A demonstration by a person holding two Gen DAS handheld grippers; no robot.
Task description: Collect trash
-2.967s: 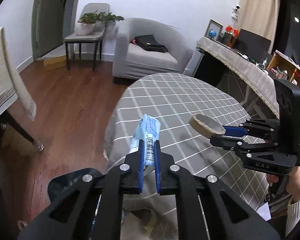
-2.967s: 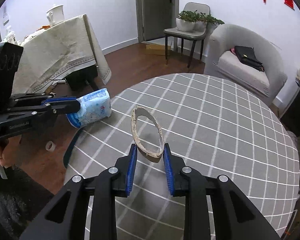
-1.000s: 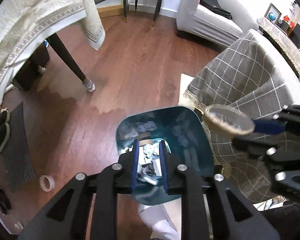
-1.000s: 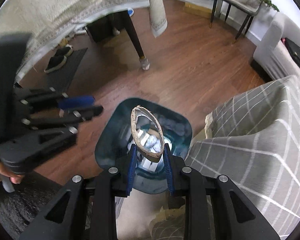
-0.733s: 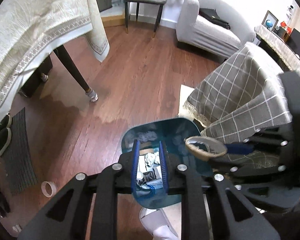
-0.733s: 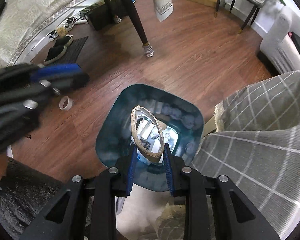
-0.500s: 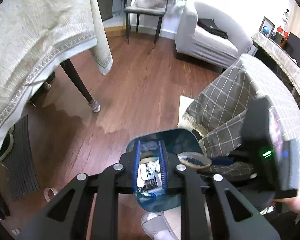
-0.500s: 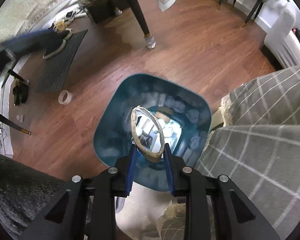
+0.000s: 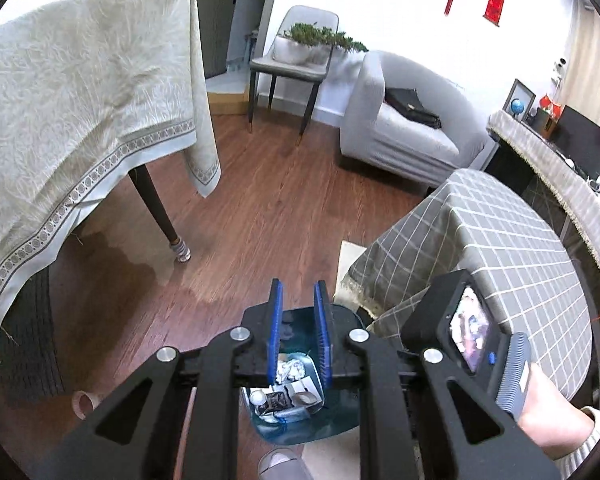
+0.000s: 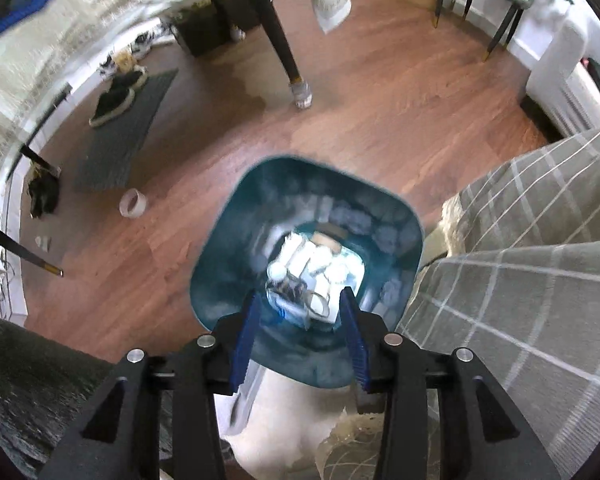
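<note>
Right tongs (image 10: 300,330) just been spreading, blue pads apart and empty above the teal trash bin (image 10: 220,248), discarded wrappers and cardboard ring (image 10: 314,276) heaped inside, left tongs (image 9: 299,330) narrowly parted, holding nothing, checked-cloth desk (image 9: 500,236) beside, wood floor (image 9: 260,200) beyond

Both fisheye views are bright, with even indoor light, and bend strongly toward dark, vignetted corners. The left wrist view is sharp; a pale sheen lies on the wooden floor (image 9: 236,240) beneath the draped cloth (image 9: 80,120). The right wrist view is smeared by motion blur, worst along its upper left edge, and the blue bin (image 10: 228,276) looks soft.
</note>
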